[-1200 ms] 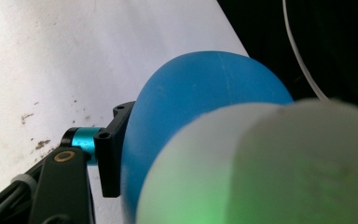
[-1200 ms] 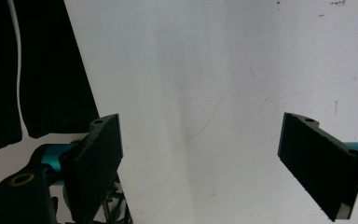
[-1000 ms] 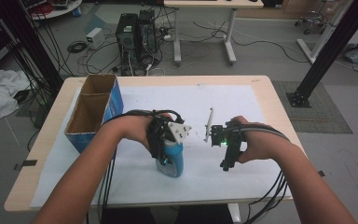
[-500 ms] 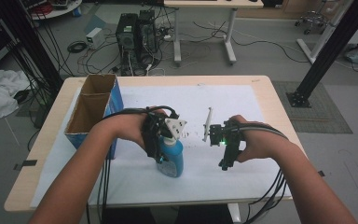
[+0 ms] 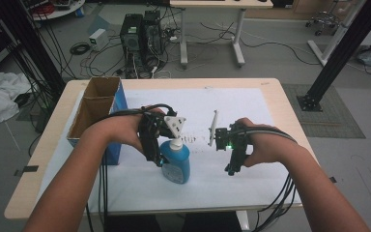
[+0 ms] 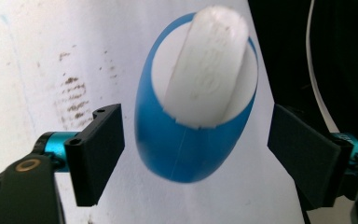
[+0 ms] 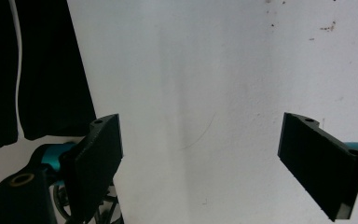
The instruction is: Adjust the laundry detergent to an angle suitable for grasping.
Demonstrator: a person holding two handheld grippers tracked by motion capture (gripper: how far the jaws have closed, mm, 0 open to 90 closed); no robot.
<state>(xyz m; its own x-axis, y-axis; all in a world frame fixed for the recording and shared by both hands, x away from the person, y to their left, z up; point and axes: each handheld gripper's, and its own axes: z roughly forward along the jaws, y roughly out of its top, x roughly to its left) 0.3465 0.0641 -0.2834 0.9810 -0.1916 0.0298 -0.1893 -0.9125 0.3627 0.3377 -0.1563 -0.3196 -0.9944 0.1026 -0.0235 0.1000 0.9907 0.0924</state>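
Overhead, the left gripper (image 5: pixel 160 155) hangs over a blue pump bottle (image 5: pixel 176 162) standing on the white sheet (image 5: pixel 251 111). Its own view shows jaws spread either side of the bottle (image 6: pixel 196 98), apart from it. Likewise the right gripper (image 7: pixel 200 163) is spread wide above bare sheet (image 7: pixel 205 70)

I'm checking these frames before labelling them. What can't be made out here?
- Inside of the cardboard box: high view, its walls hide the bottom.
- Blue bottle label: high view, too small; left gripper view shows it from above, blurred.
- Bottle's base: left gripper view, hidden by its own body.
- Left gripper jaws: high view, hidden by the hand and plate.
- Thin white object by the right gripper: high view, too small to identify.
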